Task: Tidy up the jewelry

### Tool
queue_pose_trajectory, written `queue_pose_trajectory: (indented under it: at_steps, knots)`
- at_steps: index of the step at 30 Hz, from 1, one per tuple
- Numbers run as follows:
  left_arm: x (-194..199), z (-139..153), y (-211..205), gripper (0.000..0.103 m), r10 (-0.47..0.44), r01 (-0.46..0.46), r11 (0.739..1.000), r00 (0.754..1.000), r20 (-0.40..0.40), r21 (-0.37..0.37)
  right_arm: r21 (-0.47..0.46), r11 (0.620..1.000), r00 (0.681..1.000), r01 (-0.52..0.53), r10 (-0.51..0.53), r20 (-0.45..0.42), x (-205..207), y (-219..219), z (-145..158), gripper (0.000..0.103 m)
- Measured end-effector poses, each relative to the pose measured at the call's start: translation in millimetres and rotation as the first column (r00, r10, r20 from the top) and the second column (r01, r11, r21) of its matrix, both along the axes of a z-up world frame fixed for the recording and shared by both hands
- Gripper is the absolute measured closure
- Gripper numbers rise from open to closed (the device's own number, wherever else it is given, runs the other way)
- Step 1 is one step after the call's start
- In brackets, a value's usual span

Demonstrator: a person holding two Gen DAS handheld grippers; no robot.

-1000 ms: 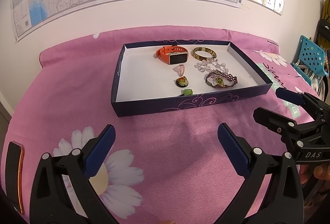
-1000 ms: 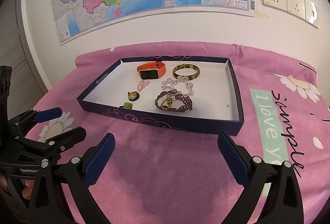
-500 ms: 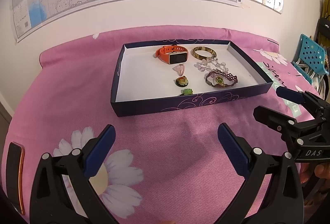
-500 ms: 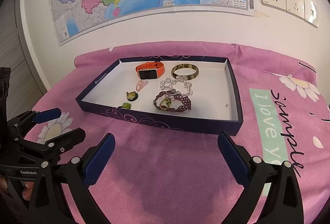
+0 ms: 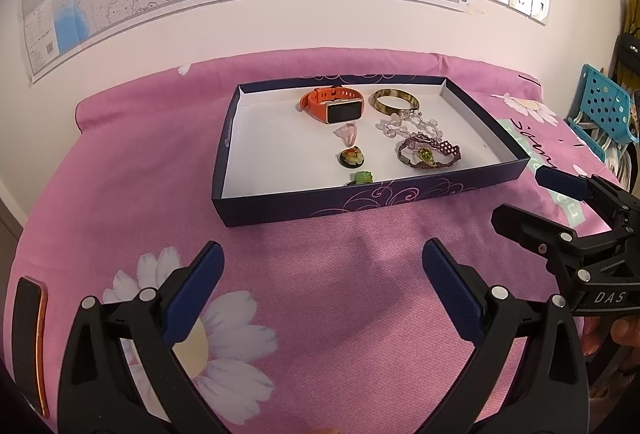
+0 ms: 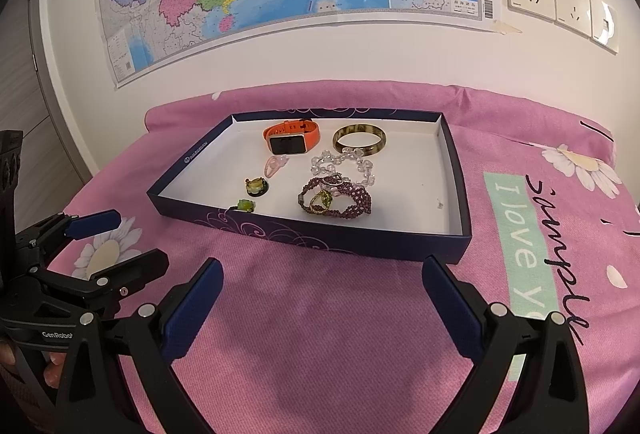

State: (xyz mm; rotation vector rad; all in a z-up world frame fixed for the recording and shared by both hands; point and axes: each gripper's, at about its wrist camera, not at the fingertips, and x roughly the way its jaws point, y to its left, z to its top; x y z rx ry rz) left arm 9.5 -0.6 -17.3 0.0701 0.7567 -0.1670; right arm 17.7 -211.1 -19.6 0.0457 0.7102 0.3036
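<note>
Jewelry: seven pieces in one tray (three bracelets)

Bare pink cloth before tray wall; tray open-topped.

The pink cloth has a green patch at 3 o'clock that says "I love" and black writing "simple". The left gripper says "GenRobot". The right gripper says "DAS".
</note>
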Motion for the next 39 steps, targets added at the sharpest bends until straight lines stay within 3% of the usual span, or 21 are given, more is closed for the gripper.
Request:
queue_pose_trajectory:
  at_steps: [39]
  knots:
    - [-1.5,0.1,-4.1,0.005,-0.008,0.008,1.000,1.000,0.009,0.012,0.003,1.000,1.000,-0.001,0.001,-0.001,1.1,-1.1,1.0,0.007]
